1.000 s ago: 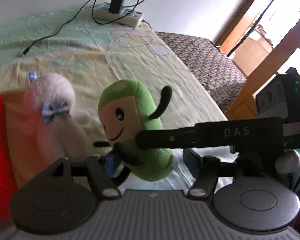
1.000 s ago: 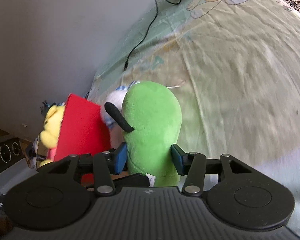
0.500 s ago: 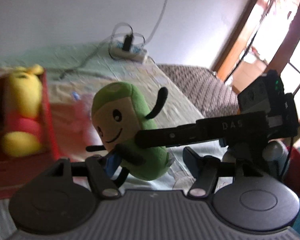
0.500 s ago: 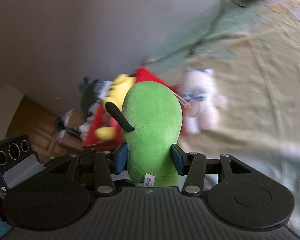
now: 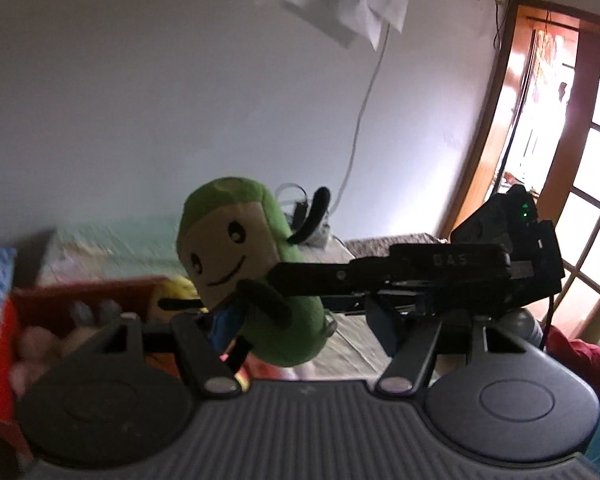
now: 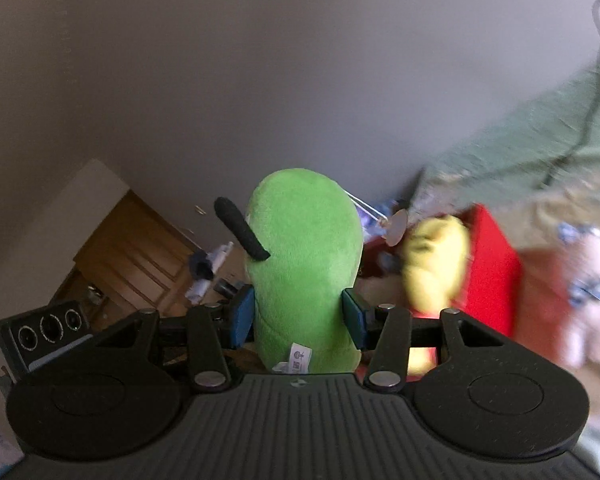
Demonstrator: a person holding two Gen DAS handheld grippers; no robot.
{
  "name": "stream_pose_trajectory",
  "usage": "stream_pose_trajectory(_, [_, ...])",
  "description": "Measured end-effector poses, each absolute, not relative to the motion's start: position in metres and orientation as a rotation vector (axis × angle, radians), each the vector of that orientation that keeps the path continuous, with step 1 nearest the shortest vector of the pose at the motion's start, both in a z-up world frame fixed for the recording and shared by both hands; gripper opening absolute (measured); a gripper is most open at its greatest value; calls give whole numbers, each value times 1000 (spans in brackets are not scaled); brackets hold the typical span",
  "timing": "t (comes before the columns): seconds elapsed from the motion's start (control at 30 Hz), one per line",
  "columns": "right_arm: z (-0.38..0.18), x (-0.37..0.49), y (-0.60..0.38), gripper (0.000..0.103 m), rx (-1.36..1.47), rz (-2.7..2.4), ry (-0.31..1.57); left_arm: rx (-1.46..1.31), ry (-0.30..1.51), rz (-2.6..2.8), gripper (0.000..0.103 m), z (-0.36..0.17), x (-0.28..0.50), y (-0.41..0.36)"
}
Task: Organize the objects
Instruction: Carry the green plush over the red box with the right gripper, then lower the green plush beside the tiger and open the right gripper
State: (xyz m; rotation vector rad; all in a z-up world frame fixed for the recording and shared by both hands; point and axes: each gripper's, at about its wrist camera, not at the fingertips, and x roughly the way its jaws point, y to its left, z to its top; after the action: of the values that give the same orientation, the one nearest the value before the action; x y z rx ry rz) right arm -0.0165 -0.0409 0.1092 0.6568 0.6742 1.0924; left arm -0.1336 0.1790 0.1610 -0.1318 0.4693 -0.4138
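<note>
1. left wrist view: plain wall (image 5: 180,100) behind, bed (image 5: 112,240) low in frame, all blurred. the green plush toy (image 5: 236,248) is up in the air, clamped across its lower body by the right gripper (image 5: 300,276), which reaches in from the right.
2. left gripper (image 5: 304,324): jaws stand wide and hold nothing. the toy's foot end sits between them, close to the left pad; cannot tell if it touches.
3. red box (image 5: 80,296) lies below and left of the toy, with a yellow plush (image 5: 172,296) already inside.
4. right wrist view: grey wall (image 6: 260,60), bed (image 6: 560,128) at right. right gripper (image 6: 300,320) is closed on the green plush toy (image 6: 304,260), pads on both flanks.
5. toy's long axis is upright, head up, its back to this camera and its face to the left one.
6. red box (image 6: 492,272) is beyond and to the right of the toy. the right hand likely carries the toy over it and lowers it feet first.
</note>
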Motion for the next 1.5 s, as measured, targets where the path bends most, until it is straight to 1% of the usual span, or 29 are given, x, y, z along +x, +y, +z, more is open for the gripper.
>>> stream_pose_trajectory(0.1, [108,-10,-11,50,668,1069,682,-137,465,-422,68,161,-128,206])
stream_pose_trajectory(0.23, [90,-5,24,50,704,988,706,-128,502,-430,68,147,-112,231])
stream_pose_trajectory(0.47, [49,0,58,49,711,784,747,-124,638,-481,68,103,-70,259])
stream_pose_trajectory(0.53, [39,0,64,49,706,739,752,-133,668,-489,66,92,-61,269])
stream_pose_trajectory(0.63, [30,-4,73,49,666,673,741,-127,709,-496,65,74,-47,275])
stream_pose_trajectory(0.93, [36,-9,90,55,541,574,741,-131,751,-493,66,53,-42,293])
stream_pose_trajectory(1.13, [50,-15,78,57,541,517,690,-165,761,-483,66,49,-43,306])
stream_pose_trajectory(1.17, [52,-15,77,57,552,513,679,-164,754,-479,66,50,-43,307])
stream_pose_trajectory(1.2, [55,-14,77,54,561,512,669,-160,750,-475,66,50,-41,307])
stream_pose_trajectory(1.27, [59,-10,81,36,561,537,670,-147,750,-456,66,49,-37,308])
stream_pose_trajectory(1.3, [59,-7,85,33,556,552,675,-148,755,-449,65,48,-35,309])
stream_pose_trajectory(1.33, [59,-4,90,30,548,555,678,-155,757,-447,65,48,-33,311])
stream_pose_trajectory(1.43, [56,2,101,30,506,527,661,-164,747,-431,66,51,-30,316])
stream_pose_trajectory(1.5, [52,7,107,28,459,496,685,-161,748,-409,66,52,-26,317])
